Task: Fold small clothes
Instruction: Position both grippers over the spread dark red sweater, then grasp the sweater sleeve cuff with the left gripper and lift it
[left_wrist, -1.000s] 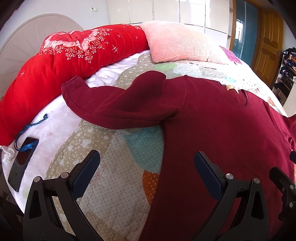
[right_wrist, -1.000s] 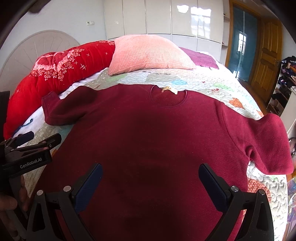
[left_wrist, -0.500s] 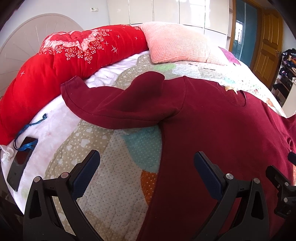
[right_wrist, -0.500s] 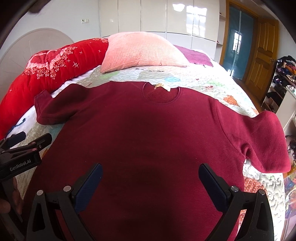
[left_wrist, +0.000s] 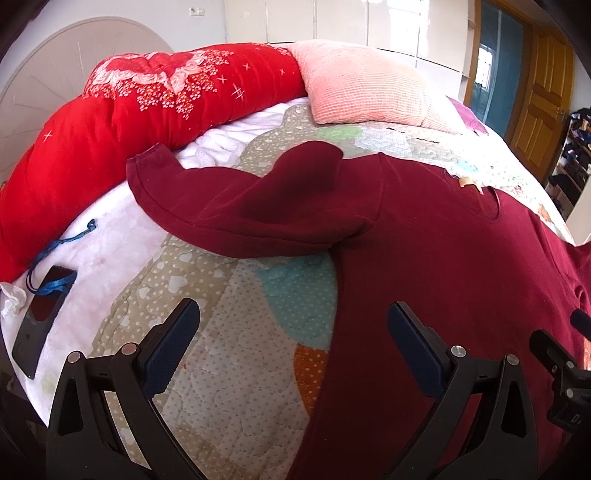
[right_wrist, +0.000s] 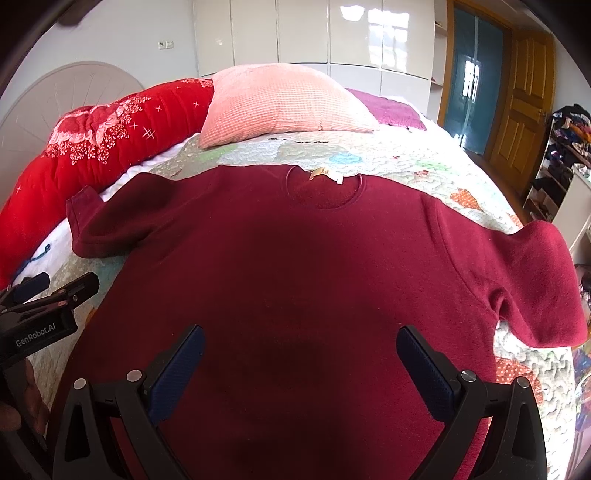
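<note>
1. Right wrist view: a quilted bed (right_wrist: 406, 162) fills the frame.
2. A maroon sweater (right_wrist: 295, 277) lies flat across the centre, sleeves spread to both sides.
3. Red quilt (right_wrist: 92, 147) at upper left, pink pillow (right_wrist: 280, 103) at top centre.
4. Right gripper (right_wrist: 301, 363) at bottom, jaws wide over the sweater.
5. Left gripper (left_wrist: 293, 341), jaws wide, straddling the sweater's edge.
6. Phone (left_wrist: 40, 317) at left edge.

Bare quilt (left_wrist: 236, 354) left of sweater (left_wrist: 443, 280); phone (left_wrist: 40, 317) farther left.
</note>
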